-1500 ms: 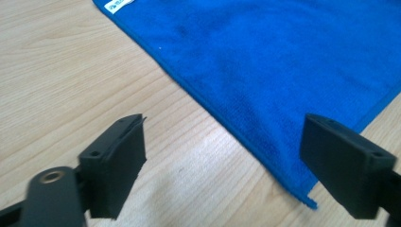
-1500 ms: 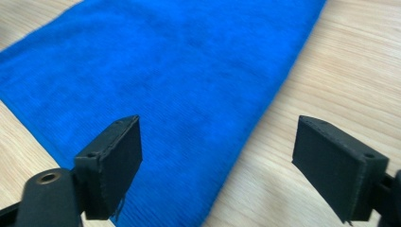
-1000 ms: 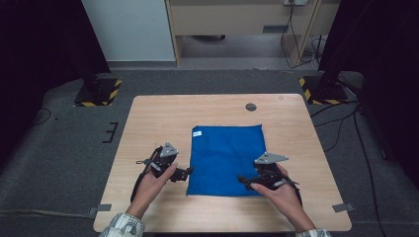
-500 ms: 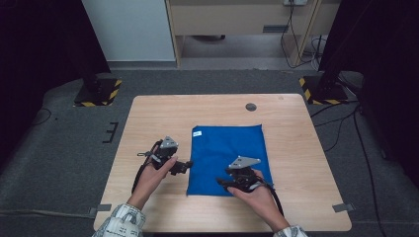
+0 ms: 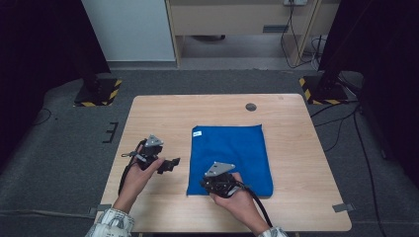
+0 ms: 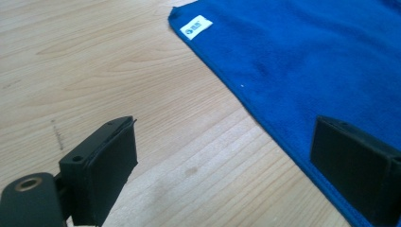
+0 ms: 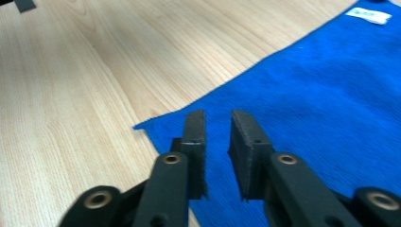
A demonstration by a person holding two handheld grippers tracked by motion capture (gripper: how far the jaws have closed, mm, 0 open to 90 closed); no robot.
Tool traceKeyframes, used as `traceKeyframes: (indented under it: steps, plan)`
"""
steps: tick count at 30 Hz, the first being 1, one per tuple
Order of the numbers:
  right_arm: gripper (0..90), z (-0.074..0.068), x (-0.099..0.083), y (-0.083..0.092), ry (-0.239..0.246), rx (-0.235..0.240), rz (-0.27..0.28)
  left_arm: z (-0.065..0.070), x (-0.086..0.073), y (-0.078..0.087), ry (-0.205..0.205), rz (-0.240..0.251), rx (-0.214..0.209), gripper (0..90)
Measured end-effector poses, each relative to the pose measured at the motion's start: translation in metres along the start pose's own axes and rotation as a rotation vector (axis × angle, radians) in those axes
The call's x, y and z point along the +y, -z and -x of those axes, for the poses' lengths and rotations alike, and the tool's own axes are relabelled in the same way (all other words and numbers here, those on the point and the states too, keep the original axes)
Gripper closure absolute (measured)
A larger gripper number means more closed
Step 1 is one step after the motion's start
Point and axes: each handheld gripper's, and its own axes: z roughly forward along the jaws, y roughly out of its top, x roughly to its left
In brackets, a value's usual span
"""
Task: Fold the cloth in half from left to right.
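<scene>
Blue cloth [image 5: 231,158] flat, unfolded, mid-table [image 5: 163,111]. Right gripper [image 7: 217,142] at cloth's near-left corner, jaws just closing, narrow gap, nothing pinched. Left gripper [image 6: 236,165] spread wide beside left edge. Folding not begun.

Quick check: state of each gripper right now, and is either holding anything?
Left gripper: open wide, holding nothing.
Right gripper: jaws have just been closing, narrow gap left, over the near corner of the blue cloth; no grip visible.

Blue cloth [image 5: 231,157], white label [image 5: 196,133], pale wooden table [image 5: 163,111].
</scene>
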Motion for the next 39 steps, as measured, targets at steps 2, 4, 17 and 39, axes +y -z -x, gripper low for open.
traceKeyframes:
  steps: [2,4,17,39]
  plan:
    - [80.7,-0.004,0.003,-0.003,0.013,0.003,0.003,-0.001,0.002,0.001,-0.008,0.0,0.001,7.7]
    - [80.7,-0.007,0.005,-0.005,0.021,0.011,0.011,-0.002,0.003,0.002,-0.007,0.005,0.0,7.6]
    - [63.7,-0.024,0.007,-0.033,0.044,0.041,-0.034,-0.006,0.0,0.009,0.009,0.016,0.011,7.7]
    - [81.8,-0.019,0.004,-0.047,0.033,-0.021,-0.094,-0.003,0.0,0.007,0.021,0.021,-0.004,9.9]
